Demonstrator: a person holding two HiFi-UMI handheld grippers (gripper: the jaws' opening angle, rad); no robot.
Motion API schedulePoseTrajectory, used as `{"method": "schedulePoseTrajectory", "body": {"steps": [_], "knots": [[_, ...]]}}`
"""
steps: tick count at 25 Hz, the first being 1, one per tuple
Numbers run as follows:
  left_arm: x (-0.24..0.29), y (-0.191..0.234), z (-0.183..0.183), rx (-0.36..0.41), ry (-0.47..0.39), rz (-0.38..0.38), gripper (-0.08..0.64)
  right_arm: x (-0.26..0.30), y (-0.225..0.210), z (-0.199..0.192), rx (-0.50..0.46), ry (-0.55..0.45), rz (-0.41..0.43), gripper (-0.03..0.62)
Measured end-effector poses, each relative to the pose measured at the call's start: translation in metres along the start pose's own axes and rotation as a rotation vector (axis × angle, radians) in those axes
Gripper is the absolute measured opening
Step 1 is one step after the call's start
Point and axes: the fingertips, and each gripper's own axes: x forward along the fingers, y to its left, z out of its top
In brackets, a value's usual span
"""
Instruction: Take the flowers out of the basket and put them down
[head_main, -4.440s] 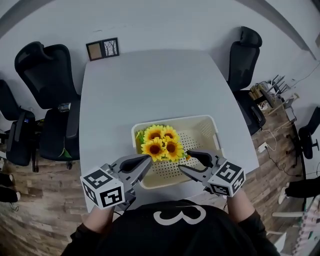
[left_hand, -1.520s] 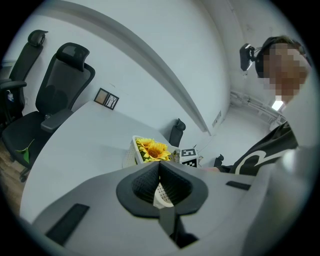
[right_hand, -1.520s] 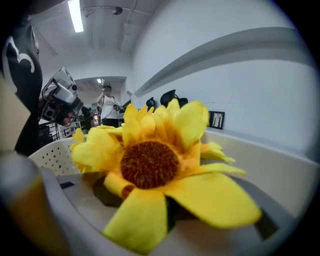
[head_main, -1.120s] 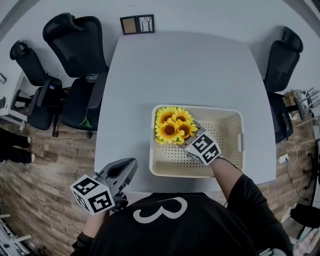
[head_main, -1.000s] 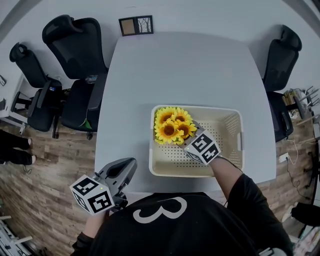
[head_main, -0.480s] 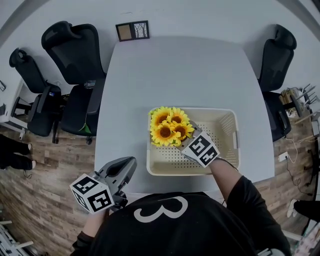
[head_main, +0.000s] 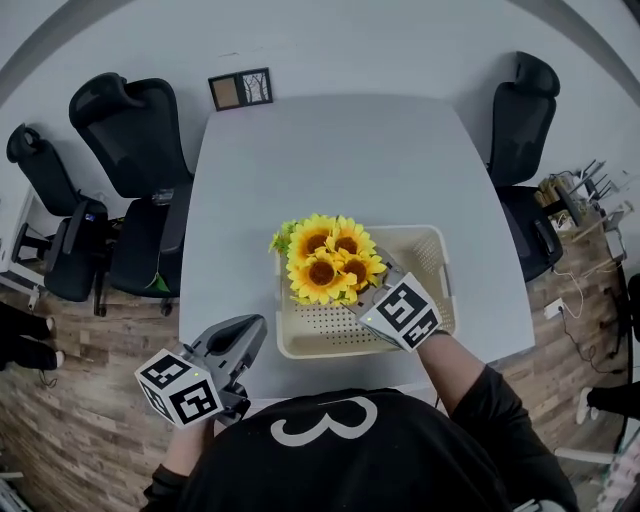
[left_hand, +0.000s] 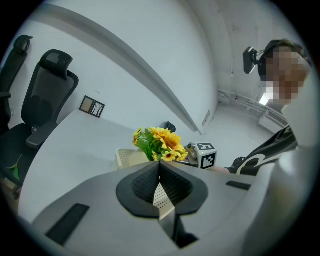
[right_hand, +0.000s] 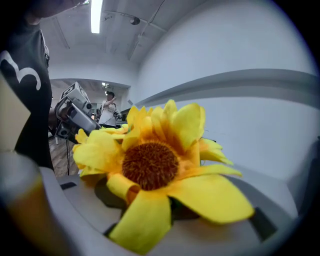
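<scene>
The right gripper (head_main: 368, 296) has its jaws pinching the flowers (head_main: 325, 265) low down, under the blooms, which I judge keeps the heads uncrushed while the bunch hangs just above the far-left corner of the basket (head_main: 441, 292), ready to go out over the bare surface (head_main: 330, 160). The blooms face up and the bunch's long axis looks roughly upright, though the stems are hidden. The left gripper (head_main: 246, 334) waits at the near-left edge, jaws pressed together on nothing.

Black office chairs (head_main: 127, 125) (wood floor (head_main: 70, 420))
</scene>
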Motion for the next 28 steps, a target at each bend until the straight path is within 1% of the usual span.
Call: {"method": "schedulePoseTrajectory", "body": {"steps": [3, 7, 11, 15, 17, 23, 25, 28], "knots": [[0.012, -0.012, 0.005, 0.018, -0.006, -0.025, 0.012, -0.027, -0.009, 0.017, 0.003, -0.045, -0.033, 0.206], [0.041, -0.044, 0.010, 0.037, -0.005, -0.061, 0.012, -0.076, -0.029, 0.032, -0.007, -0.089, -0.078, 0.206], [0.045, -0.046, 0.018, 0.041, -0.001, -0.104, 0.012, -0.088, -0.030, 0.053, -0.022, -0.126, -0.126, 0.206], [0.047, -0.046, 0.022, 0.056, 0.007, -0.157, 0.012, -0.095, -0.030, 0.063, -0.047, -0.124, -0.177, 0.206], [0.049, -0.043, 0.023, 0.061, 0.013, -0.182, 0.012, -0.097, -0.029, 0.065, -0.052, -0.116, -0.200, 0.206], [0.057, -0.037, 0.024, 0.072, 0.043, -0.264, 0.012, -0.103, -0.029, 0.066, -0.024, -0.101, -0.280, 0.206], [0.072, -0.050, 0.021, 0.082, 0.060, -0.291, 0.012, -0.121, -0.038, 0.061, -0.019, -0.100, -0.311, 0.207], [0.108, -0.094, 0.014, 0.100, 0.091, -0.313, 0.012, -0.175, -0.062, 0.044, -0.009, -0.100, -0.358, 0.206]]}}
